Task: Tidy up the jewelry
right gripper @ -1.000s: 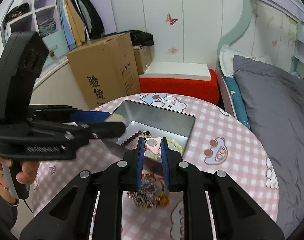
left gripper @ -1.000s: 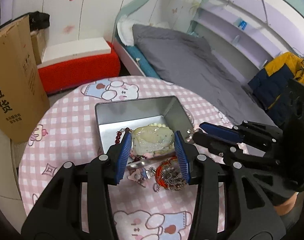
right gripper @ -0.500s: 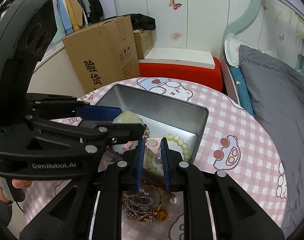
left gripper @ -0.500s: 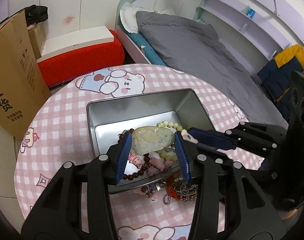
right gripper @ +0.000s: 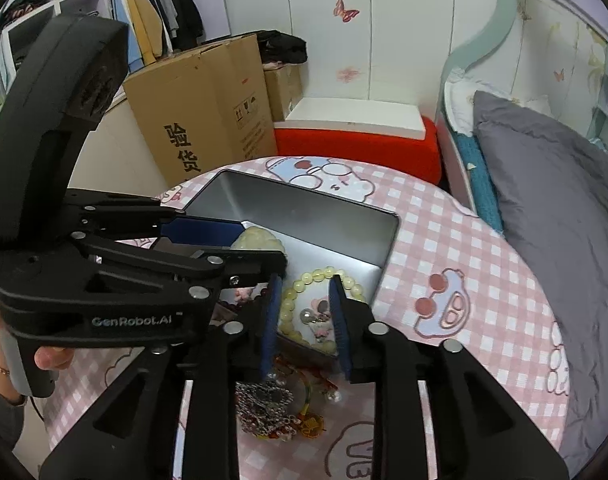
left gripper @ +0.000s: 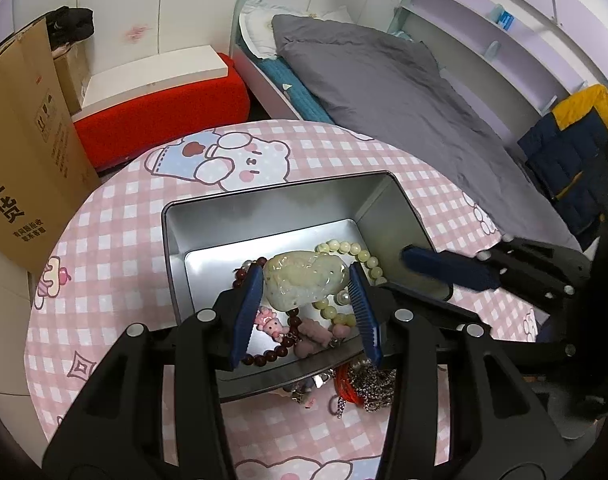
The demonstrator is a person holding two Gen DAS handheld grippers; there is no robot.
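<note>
An open silver tin [left gripper: 264, 200] stands on the pink checked round table [left gripper: 116, 240]. My left gripper [left gripper: 305, 270] is shut on a pale green-white carved stone [left gripper: 304, 284], held low over the tin. Under it lie a yellow bead bracelet [left gripper: 344, 248], a dark red bead bracelet [left gripper: 264, 356] and pink charms [left gripper: 270, 322]. My right gripper [right gripper: 306, 280] hangs over the tin's near corner with its jaws opening. A small pink charm with a silver disc [right gripper: 318, 316] lies between the pads on the beads, untouched. A silver chain pile [right gripper: 264, 404] lies on the table before the tin [right gripper: 312, 196].
A red and gold trinket [right gripper: 308, 424] sits beside the chain. Behind the table are a cardboard box [right gripper: 200, 120], a red bench with a white top [right gripper: 356, 140] and a bed with grey bedding [right gripper: 544, 200]. A person's hand [right gripper: 48, 358] holds the left gripper's handle.
Both grippers came forward and down over the tin. The right jaws parted and let go of the pink charm, which now lies in the tin. The left still grips the stone.
</note>
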